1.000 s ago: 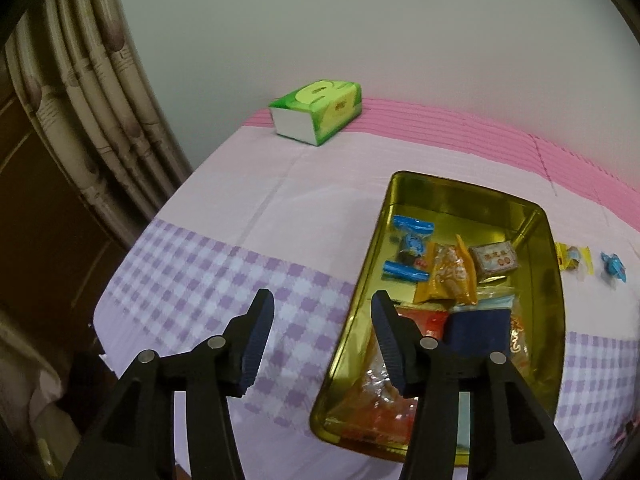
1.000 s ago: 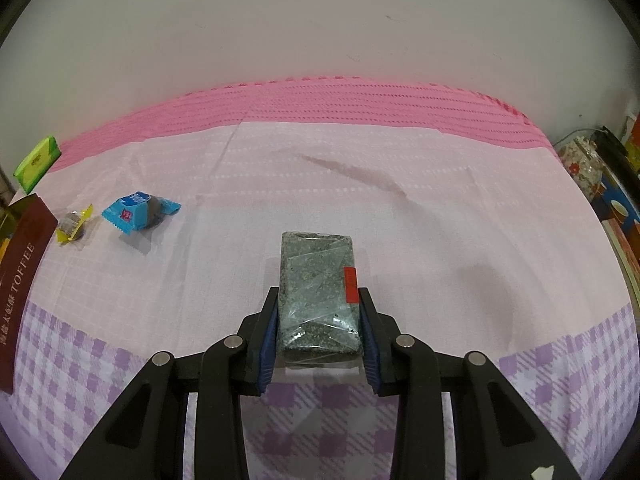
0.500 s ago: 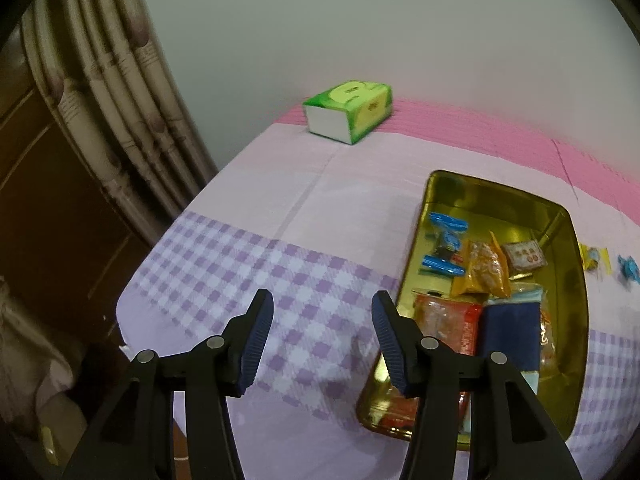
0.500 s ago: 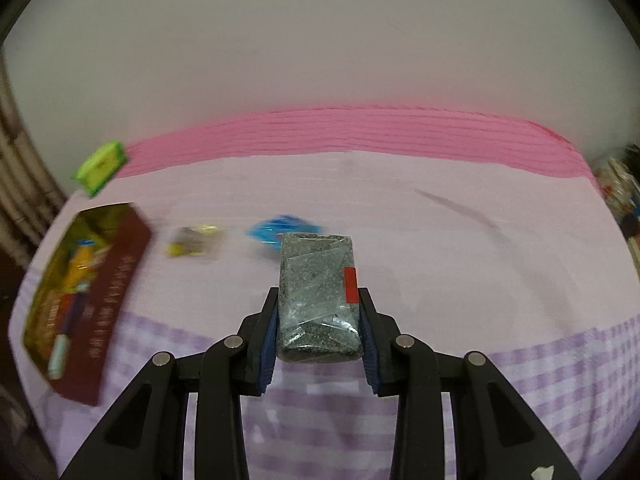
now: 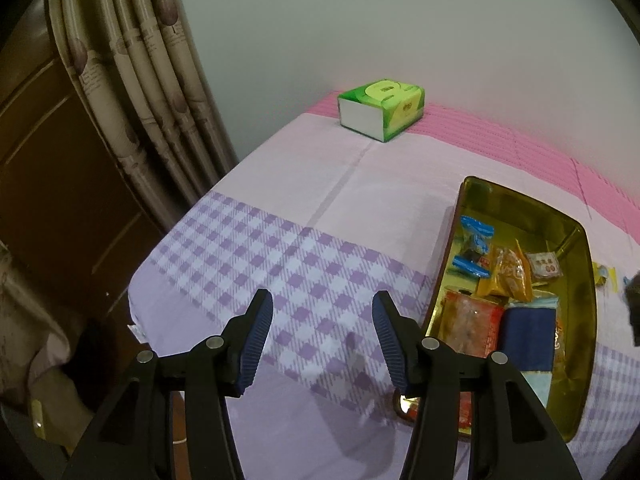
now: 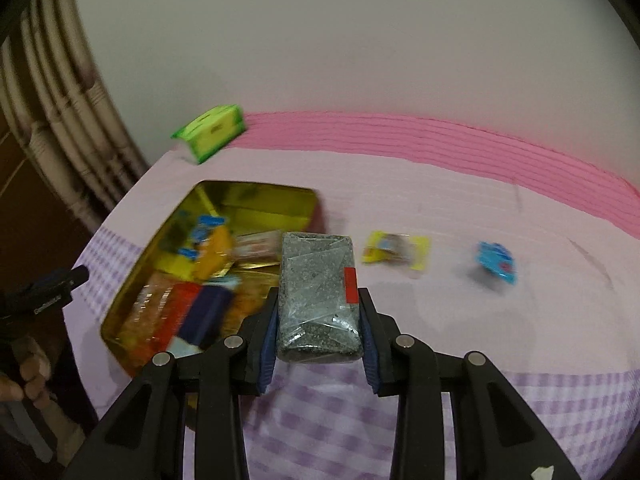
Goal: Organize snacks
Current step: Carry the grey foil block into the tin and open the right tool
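Swinging toward the gold tin point(image 6: 256, 194), your right gripper point(image 6: 318, 330) pinched the grey packet point(image 6: 318, 292), seemingly drop-ready; left gripper point(image 5: 322, 338) hung spread, empty.

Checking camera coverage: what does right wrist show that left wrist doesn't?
Only the right wrist view: the right gripper shut on a grey speckled packet, and a blue candy loose on the cloth. Only the left wrist view: the left gripper, open and empty over the purple checked cloth, and a brown door. Both: the gold tin of snacks, the green tissue box, the curtain and a yellow candy.
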The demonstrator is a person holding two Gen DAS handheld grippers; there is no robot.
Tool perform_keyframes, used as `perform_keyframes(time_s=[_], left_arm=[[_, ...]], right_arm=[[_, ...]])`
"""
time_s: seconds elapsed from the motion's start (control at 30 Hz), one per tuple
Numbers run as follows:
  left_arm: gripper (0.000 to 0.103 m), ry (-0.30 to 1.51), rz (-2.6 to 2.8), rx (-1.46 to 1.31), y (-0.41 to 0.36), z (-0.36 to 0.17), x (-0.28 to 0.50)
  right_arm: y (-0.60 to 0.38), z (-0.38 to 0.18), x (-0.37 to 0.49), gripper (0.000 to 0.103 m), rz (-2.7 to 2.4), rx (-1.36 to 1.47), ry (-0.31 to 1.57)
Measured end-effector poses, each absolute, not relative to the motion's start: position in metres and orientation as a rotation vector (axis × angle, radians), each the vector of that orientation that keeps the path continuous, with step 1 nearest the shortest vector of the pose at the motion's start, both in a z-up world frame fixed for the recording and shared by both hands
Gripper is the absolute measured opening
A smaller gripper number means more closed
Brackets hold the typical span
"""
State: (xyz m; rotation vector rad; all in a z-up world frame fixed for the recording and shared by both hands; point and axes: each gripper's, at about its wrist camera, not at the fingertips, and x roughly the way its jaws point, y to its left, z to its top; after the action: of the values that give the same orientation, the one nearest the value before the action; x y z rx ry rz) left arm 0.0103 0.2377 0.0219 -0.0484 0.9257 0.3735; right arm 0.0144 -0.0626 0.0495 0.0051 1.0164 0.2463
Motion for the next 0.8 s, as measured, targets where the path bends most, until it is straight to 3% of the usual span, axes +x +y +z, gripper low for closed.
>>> perform_keyframes(time_s=[0.8], left_arm=[[0.057, 0.946, 0.398, -0.101, 0.253, 0.018, 0.013]], right_arm=[[0.019, 0.009, 0.014, 0.032, 0.32, -0.098, 1.107]])
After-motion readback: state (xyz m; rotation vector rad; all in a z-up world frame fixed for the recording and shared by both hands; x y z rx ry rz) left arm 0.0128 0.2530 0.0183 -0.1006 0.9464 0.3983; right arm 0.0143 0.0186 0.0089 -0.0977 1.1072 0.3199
